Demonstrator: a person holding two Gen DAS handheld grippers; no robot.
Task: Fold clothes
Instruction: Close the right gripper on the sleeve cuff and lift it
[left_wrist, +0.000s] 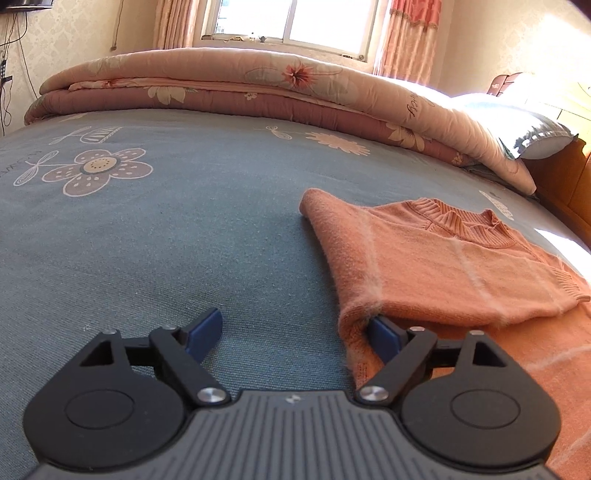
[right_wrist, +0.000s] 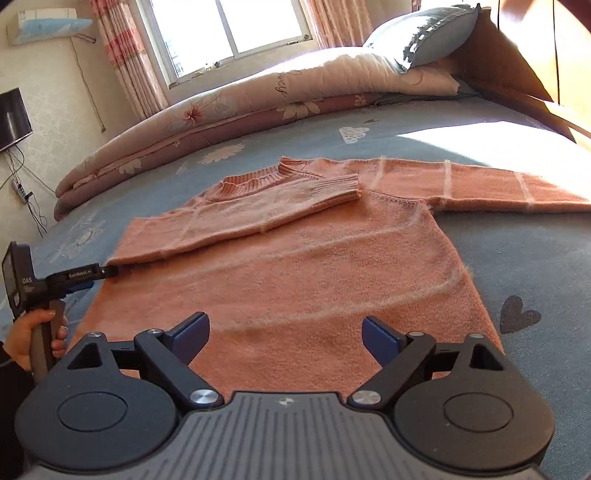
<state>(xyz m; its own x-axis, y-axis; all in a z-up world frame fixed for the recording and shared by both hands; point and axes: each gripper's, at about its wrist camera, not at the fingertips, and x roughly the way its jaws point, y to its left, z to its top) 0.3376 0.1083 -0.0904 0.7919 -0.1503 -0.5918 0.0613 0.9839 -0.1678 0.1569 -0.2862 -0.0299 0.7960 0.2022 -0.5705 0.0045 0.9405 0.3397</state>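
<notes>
An orange sweater (right_wrist: 295, 266) with pale thin stripes lies flat on the bed (right_wrist: 498, 240), which wears a blue-grey sheet printed with flowers and hearts. Its ribbed collar (right_wrist: 255, 179) points toward the far side of the bed. One sleeve is folded across the chest, with its ribbed cuff (right_wrist: 338, 190) resting just beside the collar; the other sleeve (right_wrist: 480, 184) stretches straight out to the right over the sheet.

The left claw (left_wrist: 295, 338) sits at the sweater's left edge with its fingers spread wide apart. Its right blue pad (left_wrist: 384, 338) is tucked under the fold of the doubled sleeve, touching the knit, while its left pad (left_wrist: 205, 332) rests over bare sheet. In the right wrist view the same tool appears at the sweater's edge, its handle gripped by a person's hand (right_wrist: 35, 338) in a dark sleeve; whether the tip presses on the fabric there is hard to tell.

The right claw (right_wrist: 282, 339) hovers over the sweater's lower hem area, fingers apart and gripping nothing.

Behind the sweater a folded floral quilt (left_wrist: 240, 88) runs along the far side of the bed, with a grey pillow (right_wrist: 424, 33) at its end near the wooden headboard (right_wrist: 524, 62). A window (right_wrist: 229, 29) with pink curtains (right_wrist: 122, 55) lets sunlight in.
</notes>
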